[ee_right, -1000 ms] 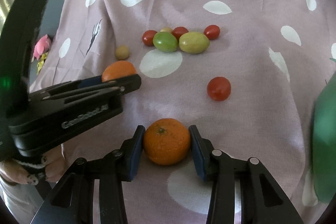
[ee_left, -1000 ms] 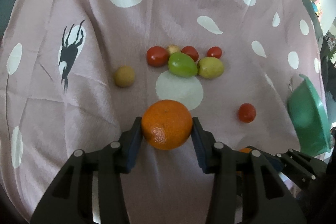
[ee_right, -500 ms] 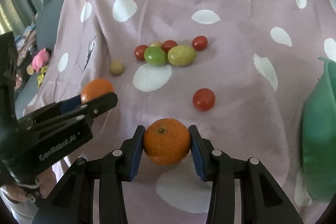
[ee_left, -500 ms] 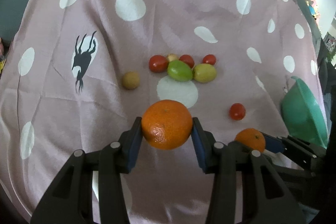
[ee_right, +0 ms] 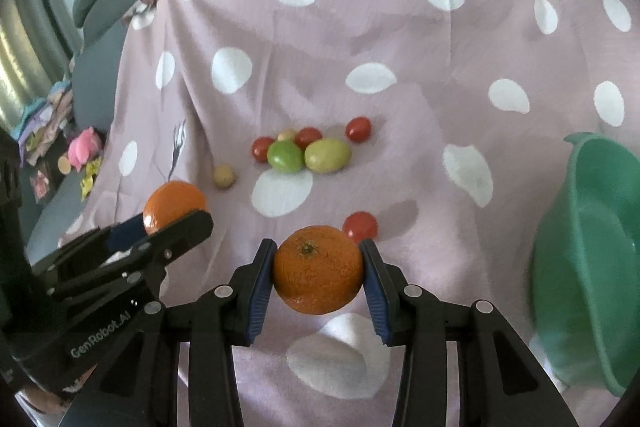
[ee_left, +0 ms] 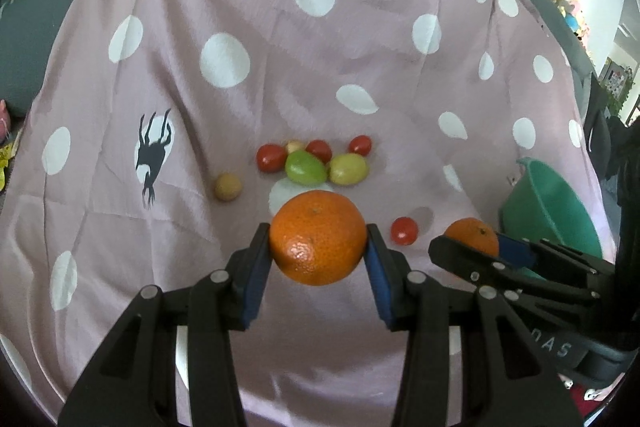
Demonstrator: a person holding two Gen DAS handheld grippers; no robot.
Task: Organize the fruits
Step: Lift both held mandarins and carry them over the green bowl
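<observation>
Both grippers are closed on fruit: the left gripper (ee_left: pixel 319 259) clamps one orange (ee_left: pixel 318 237) across its middle between blue pads, and the right gripper (ee_right: pixel 318 277) pinches a second orange (ee_right: pixel 317 269) the same way, stem end up. Each fruit is carried clear of the spotted cloth (ee_right: pixel 360 27), probably so both can go in one trip to the green bowl (ee_right: pixel 592 259) tilted at the cloth's right edge. The oranges look firm, glossy and dimpled, wide enough to fill the jaws. Just beyond them a lone red tomato (ee_right: pixel 360 224) lies on the cloth. Farther toward the middle a tan round fruit (ee_left: pixel 227 187) lies apart, left of a cluster: a green fruit (ee_left: pixel 305 168) touching a yellow-green fruit (ee_left: pixel 348 169), with small red tomatoes (ee_left: pixel 319 150) behind them.
</observation>
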